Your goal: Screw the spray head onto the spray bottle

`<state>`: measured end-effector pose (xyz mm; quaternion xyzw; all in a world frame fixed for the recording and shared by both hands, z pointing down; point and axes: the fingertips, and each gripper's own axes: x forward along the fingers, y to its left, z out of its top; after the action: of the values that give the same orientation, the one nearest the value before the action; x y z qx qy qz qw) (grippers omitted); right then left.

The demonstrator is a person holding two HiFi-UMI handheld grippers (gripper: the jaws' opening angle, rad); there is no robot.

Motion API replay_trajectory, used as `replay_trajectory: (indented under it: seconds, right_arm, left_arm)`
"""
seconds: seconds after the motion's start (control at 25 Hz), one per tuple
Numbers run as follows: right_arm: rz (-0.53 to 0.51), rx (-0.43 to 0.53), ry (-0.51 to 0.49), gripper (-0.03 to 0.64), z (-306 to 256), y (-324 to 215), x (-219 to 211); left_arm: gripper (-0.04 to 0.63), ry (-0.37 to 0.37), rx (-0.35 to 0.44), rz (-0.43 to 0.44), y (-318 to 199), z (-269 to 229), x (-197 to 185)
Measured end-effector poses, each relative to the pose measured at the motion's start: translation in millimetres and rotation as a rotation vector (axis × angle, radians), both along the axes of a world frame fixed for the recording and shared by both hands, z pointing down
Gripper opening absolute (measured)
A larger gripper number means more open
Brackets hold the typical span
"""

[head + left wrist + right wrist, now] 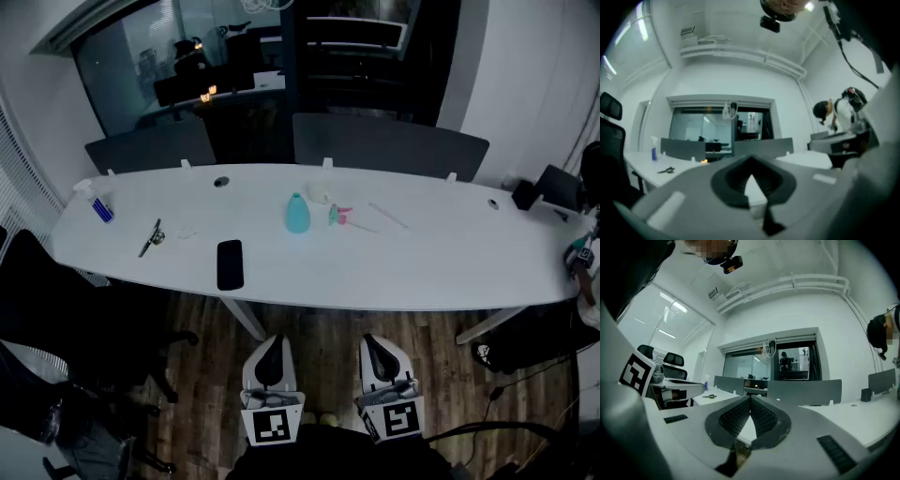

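A teal spray bottle (297, 215) stands upright without a head near the middle of the long white table (422, 267). Just right of it lies the spray head (339, 217), pink and green, with its thin tube pointing right. Both grippers hang low in front of the table's near edge, well short of the bottle. My left gripper (273, 341) (750, 165) is shut with nothing between its jaws. My right gripper (373, 339) (750, 399) is shut and empty too, beside the left one. Neither gripper view shows the bottle or the head.
A black phone (230, 264) lies near the table's front edge. A small blue spray bottle (97, 203) and a metal tool (151, 237) lie at the left end. Black chairs (66, 319) stand at the left. Grey panels (389, 141) line the far side. A person (586, 262) is at the right end.
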<state>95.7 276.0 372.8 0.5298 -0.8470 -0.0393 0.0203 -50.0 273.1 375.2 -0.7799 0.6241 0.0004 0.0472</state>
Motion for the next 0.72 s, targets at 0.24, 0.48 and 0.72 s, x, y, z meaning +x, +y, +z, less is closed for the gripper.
replay_trajectory:
  seconds: [0.24, 0.48, 0.72]
  right_arm:
    - [-0.015, -0.020, -0.007, 0.003, 4.9, -24.0, 17.6]
    - [-0.004, -0.041, -0.021, 0.003, 9.6, -55.0, 27.7]
    - [-0.004, -0.049, -0.010, 0.003, 16.4, -108.3, 16.9]
  left_arm:
    - [0.003, -0.013, -0.009, -0.013, -22.4, 6.3, 15.7]
    - [0.003, -0.009, -0.035, -0.007, -53.2, 8.4, 23.1]
    - [0.003, -0.020, -0.069, 0.017, -114.4, 20.7, 16.7]
